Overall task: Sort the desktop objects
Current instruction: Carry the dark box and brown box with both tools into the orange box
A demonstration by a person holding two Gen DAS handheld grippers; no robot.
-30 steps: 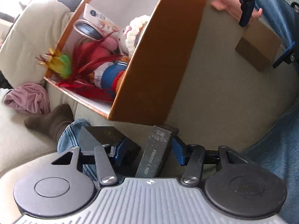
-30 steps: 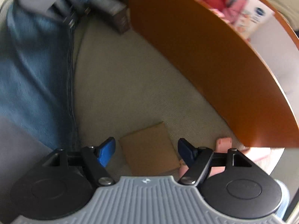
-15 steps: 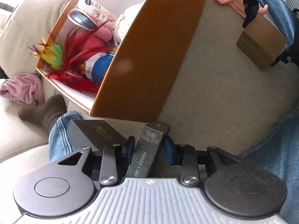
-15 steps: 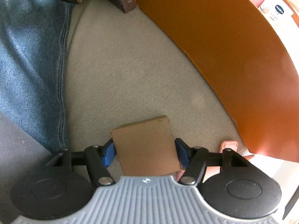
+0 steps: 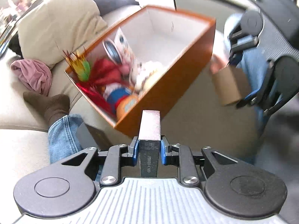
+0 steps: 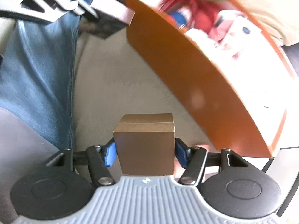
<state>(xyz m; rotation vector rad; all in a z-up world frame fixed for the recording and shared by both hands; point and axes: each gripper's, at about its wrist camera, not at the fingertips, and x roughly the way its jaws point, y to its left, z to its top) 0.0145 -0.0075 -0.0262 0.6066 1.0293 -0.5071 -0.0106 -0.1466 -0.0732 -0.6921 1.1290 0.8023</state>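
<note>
Both wrist views look down, sharing the orange box.

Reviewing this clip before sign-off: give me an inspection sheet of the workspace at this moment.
Surface: beige cushion, bare between the boxes.
Job's things: slim grey box in the left gripper; brown box in the right gripper; orange bin holds toys, feathers, a tin.
Clutter: pink cloth, dark flat box by the knee.
Grippers: both closing, pads against their boxes.
Cables: nothing seen.
Surroundings: person's jeans, brown sock, cream pillow.
</note>
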